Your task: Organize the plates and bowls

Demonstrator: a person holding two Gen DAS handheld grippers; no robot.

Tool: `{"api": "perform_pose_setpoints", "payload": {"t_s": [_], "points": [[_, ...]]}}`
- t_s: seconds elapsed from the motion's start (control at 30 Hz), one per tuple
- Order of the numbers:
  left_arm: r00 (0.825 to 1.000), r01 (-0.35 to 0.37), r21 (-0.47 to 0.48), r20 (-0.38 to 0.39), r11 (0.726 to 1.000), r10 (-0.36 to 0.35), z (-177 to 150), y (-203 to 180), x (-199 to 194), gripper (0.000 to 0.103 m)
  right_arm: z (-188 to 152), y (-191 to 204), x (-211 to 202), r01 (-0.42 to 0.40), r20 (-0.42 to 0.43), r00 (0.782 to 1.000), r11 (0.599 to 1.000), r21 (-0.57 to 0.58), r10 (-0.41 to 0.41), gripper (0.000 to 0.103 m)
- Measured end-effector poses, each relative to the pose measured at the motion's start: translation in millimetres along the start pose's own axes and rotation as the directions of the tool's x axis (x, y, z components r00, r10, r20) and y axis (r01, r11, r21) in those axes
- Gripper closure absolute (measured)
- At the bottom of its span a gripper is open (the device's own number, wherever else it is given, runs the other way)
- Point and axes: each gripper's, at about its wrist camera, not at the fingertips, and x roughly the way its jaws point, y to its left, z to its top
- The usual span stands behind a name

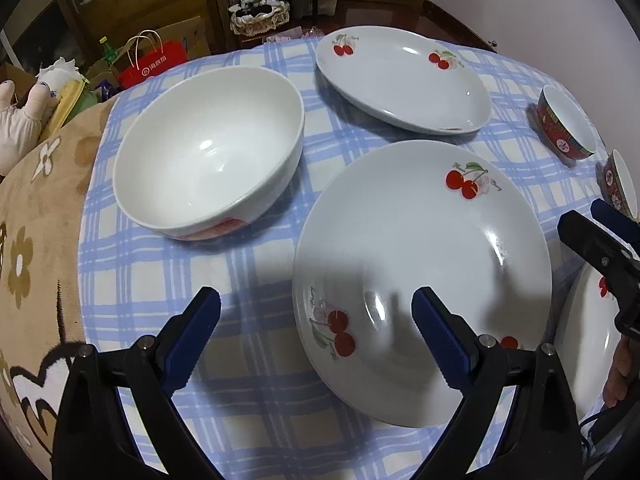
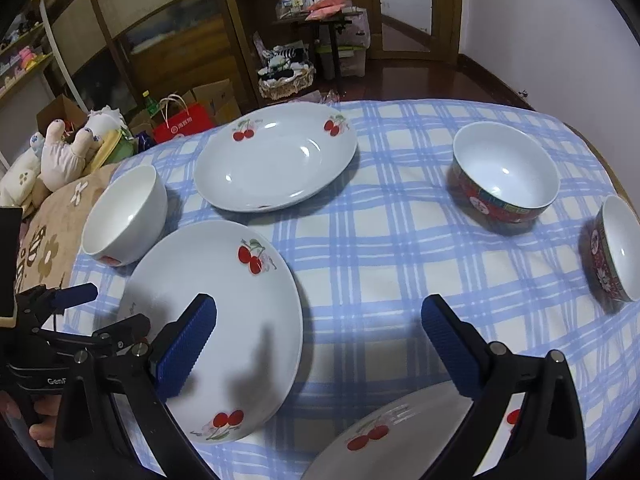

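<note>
Three white cherry-print plates lie on the blue checked cloth: a near one point(image 1: 424, 264) point(image 2: 224, 320), a far one point(image 1: 400, 80) point(image 2: 276, 156), and a third at the right point(image 1: 588, 336) point(image 2: 392, 436). A large white bowl point(image 1: 208, 160) point(image 2: 124, 216) stands at the left. Two red patterned bowls point(image 2: 504, 184) point(image 2: 616, 252) stand at the right; they also show in the left wrist view point(image 1: 568, 124) point(image 1: 620, 184). My left gripper point(image 1: 316, 336) is open and empty, straddling the near plate's left rim. My right gripper point(image 2: 320, 340) is open and empty above the cloth between the near and third plates.
The table's left part is covered by a brown flowered blanket point(image 1: 36, 240). Beyond the table stand a red bag point(image 2: 184, 124), cardboard boxes, plush toys point(image 2: 68, 152) and wooden cabinets. The right gripper shows in the left wrist view point(image 1: 600, 248).
</note>
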Motion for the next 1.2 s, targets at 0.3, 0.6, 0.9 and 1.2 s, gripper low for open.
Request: {"api": "perform_pose_setpoints", "payload": {"t_s": [0.3, 0.6, 0.9, 1.2], "points": [[1.000, 0.002, 0.035, -0.018, 0.999, -0.001, -3.8, -6.1, 10.0, 0.008, -6.4, -6.1, 16.8, 0.045, -0.038, 0.998, 0.999, 0.004, -0.044, 0.001], [1.000, 0.008, 0.055, -0.022, 0.998, -0.006, -4.4, -10.5, 13.5, 0.016, -9.4, -8.8, 30.3, -0.005, -0.090, 0.996, 0.999, 0.036, 0.008, 0.016], [0.992, 0.101, -0.020, -0.079, 0.995, -0.102, -8.8, -1.8, 22.4, 0.062, -12.3, -4.4, 33.1, -0.038, -0.104, 0.994, 0.998, 0.040, 0.042, 0.025], [0.991, 0.109, -0.063, -0.070, 0.992, -0.114, -8.9, 9.1, 24.6, 0.073, -14.8, -7.6, 35.4, -0.081, -0.105, 0.990, 0.993, 0.085, 0.090, 0.050]]}}
